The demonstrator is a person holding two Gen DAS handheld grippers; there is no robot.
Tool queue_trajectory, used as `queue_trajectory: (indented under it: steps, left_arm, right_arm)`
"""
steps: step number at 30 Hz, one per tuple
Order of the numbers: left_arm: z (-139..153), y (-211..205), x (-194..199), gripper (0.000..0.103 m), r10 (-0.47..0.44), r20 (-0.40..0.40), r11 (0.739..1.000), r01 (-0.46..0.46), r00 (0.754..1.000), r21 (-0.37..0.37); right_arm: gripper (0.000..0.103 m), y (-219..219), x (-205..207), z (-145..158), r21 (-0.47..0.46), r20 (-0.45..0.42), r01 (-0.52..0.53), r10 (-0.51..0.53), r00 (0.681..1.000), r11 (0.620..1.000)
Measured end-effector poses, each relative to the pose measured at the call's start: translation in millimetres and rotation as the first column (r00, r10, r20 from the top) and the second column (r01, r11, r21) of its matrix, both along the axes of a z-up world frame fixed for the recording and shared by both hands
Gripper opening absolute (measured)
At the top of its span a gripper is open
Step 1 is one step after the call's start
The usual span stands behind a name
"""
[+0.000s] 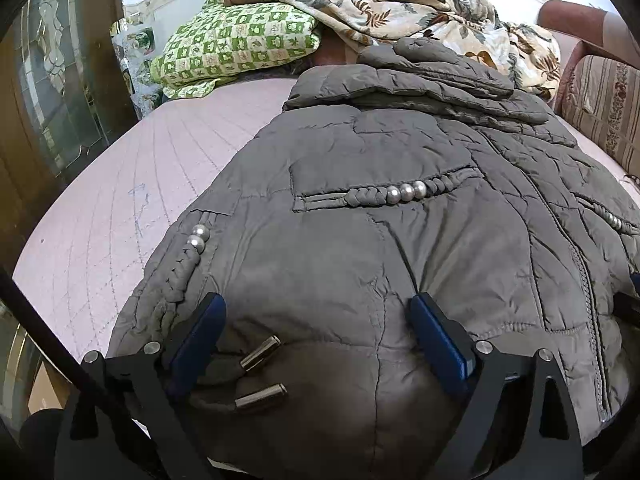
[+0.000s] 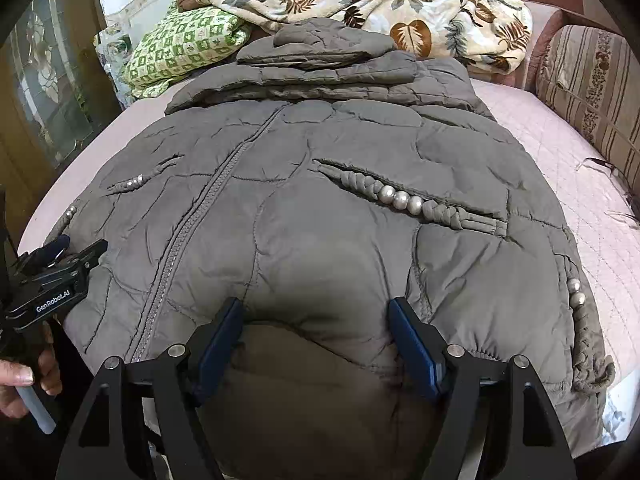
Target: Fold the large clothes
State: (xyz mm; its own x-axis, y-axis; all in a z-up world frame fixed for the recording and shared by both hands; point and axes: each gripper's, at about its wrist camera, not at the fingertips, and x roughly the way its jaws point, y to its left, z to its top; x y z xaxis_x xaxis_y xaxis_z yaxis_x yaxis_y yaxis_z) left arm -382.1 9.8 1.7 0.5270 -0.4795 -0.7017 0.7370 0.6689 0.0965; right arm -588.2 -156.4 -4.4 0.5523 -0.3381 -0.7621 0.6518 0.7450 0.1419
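A large grey quilted jacket (image 1: 380, 208) lies front up on a pink bed, its hood at the far end. It has braided pocket trims with pearls (image 1: 406, 192) and a centre zip (image 2: 192, 232). My left gripper (image 1: 316, 308) is open, its blue pads over the jacket's near hem at the left side, with two metal cord ends (image 1: 260, 372) between the jaws. My right gripper (image 2: 316, 312) is open over the near hem (image 2: 316, 344) right of the zip. The left gripper also shows at the left edge of the right wrist view (image 2: 80, 252).
The pink quilted bedspread (image 1: 120, 216) lies bare to the left and right (image 2: 568, 152) of the jacket. A green checked pillow (image 1: 236, 48) and a leaf-print blanket (image 2: 400, 4) lie at the headboard. A striped cushion (image 2: 592, 92) stands at the right. A dark glass-panelled door (image 1: 52, 80) stands left.
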Motion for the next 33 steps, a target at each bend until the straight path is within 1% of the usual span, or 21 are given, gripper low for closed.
queue_trajectory:
  steps: [2,4,7,10,12,17,20,23,25,26,28,30,32,33]
  left_arm:
    - [-0.6,-0.2,0.7,0.095,-0.002,0.003,1.0,0.002,1.0,0.0]
    - [-1.0,1.3,1.1,0.095,-0.013,0.005,1.0,0.013,1.0,-0.006]
    - [-3.9,6.1,-0.8,0.095,-0.027,0.029,0.999,0.028,0.999,-0.039]
    - [-5.4,6.4,-3.1,0.096,-0.012,0.044,0.998,0.014,0.999,-0.055]
    - [-6.7,6.0,-4.2,0.098,-0.005,0.057,0.998,0.008,0.998,-0.063]
    - [-5.6,5.4,-5.3,0.099,-0.006,0.073,0.998,0.011,0.997,-0.065]
    - [-4.2,7.0,-4.8,0.099,-0.014,0.075,0.998,0.019,0.997,-0.067]
    - [-0.8,6.5,-6.6,0.099,-0.023,0.087,0.999,0.027,0.996,-0.047]
    - [3.8,6.9,-8.8,0.099,-0.034,0.098,0.999,0.038,0.995,-0.038]
    - [6.3,8.6,-10.0,0.099,-0.039,0.106,0.998,0.044,0.994,-0.039]
    - [12.4,14.0,-10.0,0.099,-0.042,0.111,0.997,0.048,0.993,-0.056]
    - [21.5,22.2,-6.3,0.099,-0.03,0.112,0.996,0.039,0.993,-0.078]
    - [33.4,37.3,3.8,0.099,0.007,0.09,0.992,0.004,0.996,-0.128]
    - [38.7,46.5,11.2,0.099,0.034,0.073,0.988,-0.023,0.997,-0.152]
  right_arm:
    - [0.079,-0.1,-3.9,-2.2,0.002,0.033,0.007,-0.007,0.999,1.0]
    - [0.079,4.1,-6.7,-4.5,-0.026,0.057,0.014,-0.013,0.998,1.0]
    - [0.081,7.4,-4.7,-5.5,-0.063,0.054,0.02,-0.016,0.998,0.998]
    - [0.081,8.7,-6.1,-6.4,-0.078,0.065,0.022,-0.017,0.998,0.997]
    - [0.081,8.3,-7.3,-6.6,-0.086,0.071,0.014,-0.008,0.997,0.996]
    - [0.082,11.9,-7.7,-8.9,-0.13,0.076,0.002,0.008,0.997,0.992]
    - [0.082,9.3,-11.3,-6.8,-0.111,0.083,-0.012,0.021,0.996,0.994]
    - [0.081,8.4,-17.4,0.6,-0.077,0.084,-0.032,0.039,0.996,0.996]
    - [0.08,9.7,-26.1,9.9,-0.057,0.11,-0.041,0.047,0.993,0.998]
    - [0.08,9.7,-34.4,16.5,-0.048,0.138,-0.038,0.044,0.989,0.998]
    - [0.08,8.0,-54.7,29.0,-0.045,0.192,-0.007,0.016,0.981,0.999]
    - [0.08,-0.3,-82.7,39.5,-0.036,0.24,0.077,-0.067,0.968,0.996]
    - [0.08,-14.4,-111.2,45.1,0.005,0.286,0.182,-0.176,0.942,0.983]
    - [0.08,-23.9,-130.7,47.5,0.033,0.315,0.256,-0.253,0.915,0.966]
